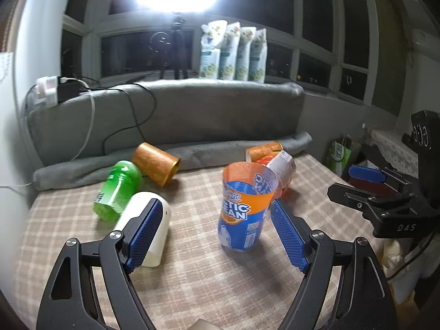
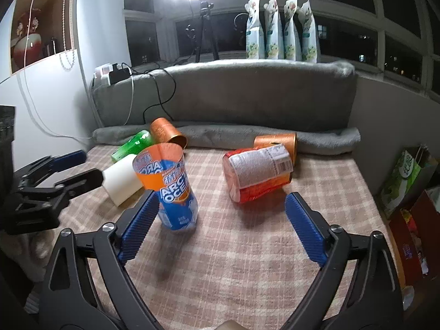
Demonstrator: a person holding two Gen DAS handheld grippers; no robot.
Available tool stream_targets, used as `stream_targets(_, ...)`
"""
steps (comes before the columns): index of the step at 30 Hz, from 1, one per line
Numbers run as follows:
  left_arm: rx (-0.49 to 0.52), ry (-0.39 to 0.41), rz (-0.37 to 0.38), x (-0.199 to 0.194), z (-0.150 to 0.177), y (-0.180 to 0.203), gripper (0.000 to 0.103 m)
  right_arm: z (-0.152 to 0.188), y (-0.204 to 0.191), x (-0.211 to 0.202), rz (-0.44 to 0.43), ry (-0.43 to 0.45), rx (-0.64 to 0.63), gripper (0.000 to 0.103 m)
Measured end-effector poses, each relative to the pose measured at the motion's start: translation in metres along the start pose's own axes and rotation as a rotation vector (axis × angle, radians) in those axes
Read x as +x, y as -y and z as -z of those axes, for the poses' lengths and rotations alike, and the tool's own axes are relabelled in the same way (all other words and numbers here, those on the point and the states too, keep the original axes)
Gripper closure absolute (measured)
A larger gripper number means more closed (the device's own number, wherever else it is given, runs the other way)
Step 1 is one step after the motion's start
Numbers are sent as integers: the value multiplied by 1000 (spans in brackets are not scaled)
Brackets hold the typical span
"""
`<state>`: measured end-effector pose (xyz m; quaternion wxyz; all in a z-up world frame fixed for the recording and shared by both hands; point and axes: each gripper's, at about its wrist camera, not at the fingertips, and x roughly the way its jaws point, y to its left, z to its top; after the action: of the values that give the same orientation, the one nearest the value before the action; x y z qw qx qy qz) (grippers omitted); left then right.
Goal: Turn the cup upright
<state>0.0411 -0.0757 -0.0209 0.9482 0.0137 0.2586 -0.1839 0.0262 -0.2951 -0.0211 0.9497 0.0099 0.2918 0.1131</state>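
Observation:
A blue and orange plastic cup (image 1: 242, 209) stands upright, mouth up, slightly tilted, on the checked tablecloth (image 1: 192, 275); it also shows in the right wrist view (image 2: 172, 189). My left gripper (image 1: 217, 214) is open, its fingers on either side of the cup without touching it. My right gripper (image 2: 222, 206) is open and empty; the cup stands just by its left finger (image 2: 140, 225). A white cup (image 1: 150, 228), a green cup (image 1: 118, 189), two copper cups (image 1: 155, 163) (image 2: 276, 143) and a red cup (image 2: 257, 174) lie on their sides.
A grey cushion (image 2: 225, 96) and rolled blanket (image 2: 233, 134) border the table's far edge. Cables and a power strip (image 2: 110, 73) sit at the cushion's left. Bags and boxes (image 2: 404, 178) stand beyond the right edge. The right gripper shows at the left view's right side (image 1: 385, 198).

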Motion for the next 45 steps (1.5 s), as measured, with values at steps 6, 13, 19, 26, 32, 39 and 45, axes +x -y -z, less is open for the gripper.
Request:
stream_targets(6,-71,26,-70,-15,-2,-13,22,-6,-4,-2,55,38,4,3)
stream_targets(13,-107,57,-147,-31,-2,-24,22,-13,-3,-6,125,78,21,0)
stream_targets(19,-150,68,-161,-38,-2,-32,22,-18,0,-6,150,94,56,0)
stream_targets(26,-158,91,-177,-45,-5,-35,22,-25,-1,-10,175,133,61,0)
stream_targets(32,-154,101,-183,-48,-6,-34,22,-29,-5,-13,184,158,51,0)
stream_targets(39,-154,98,-179,-49,-6,-34,22,-29,-8,-14,192,166,38,0)
stream_targets(45,-153,91,-184,-48,-7,-34,22,-30,-9,-15,193,170,37,0)
